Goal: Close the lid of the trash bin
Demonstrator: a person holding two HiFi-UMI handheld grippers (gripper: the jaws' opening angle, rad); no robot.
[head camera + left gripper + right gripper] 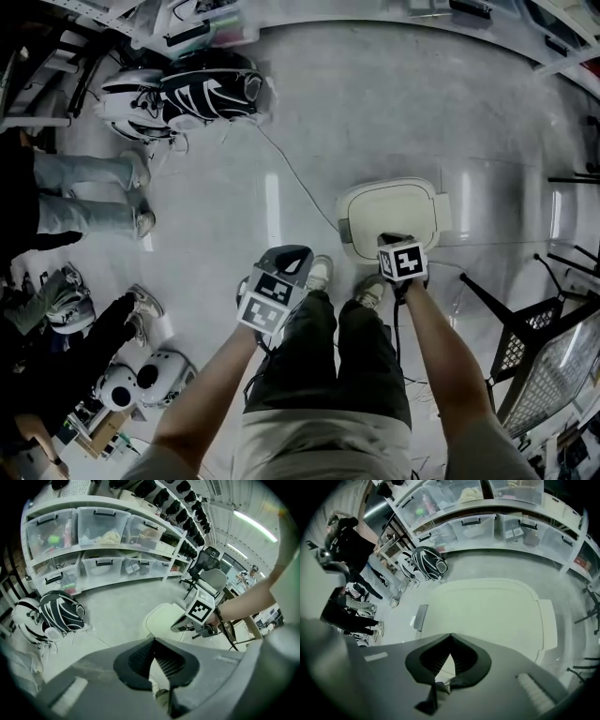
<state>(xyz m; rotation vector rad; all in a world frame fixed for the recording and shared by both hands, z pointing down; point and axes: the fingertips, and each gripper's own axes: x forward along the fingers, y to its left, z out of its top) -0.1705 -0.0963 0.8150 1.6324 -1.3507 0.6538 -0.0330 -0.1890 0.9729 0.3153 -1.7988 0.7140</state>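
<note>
A cream trash bin stands on the grey floor in front of the person's feet, and its lid lies flat down on it. A grey pedal sticks out at the bin's left side. My right gripper hovers over the near edge of the lid, shut, with nothing between its fingers; in its own view the right gripper points onto the lid. My left gripper hangs to the left of the bin, also shut and empty. The left gripper view has the left gripper low in front, with the bin and the right gripper beyond it.
Black-and-white helmets lie on the floor at the far left, with a thin cable running toward the bin. People's legs stand at the left. Shelves with clear boxes line the wall. A black metal frame stands at the right.
</note>
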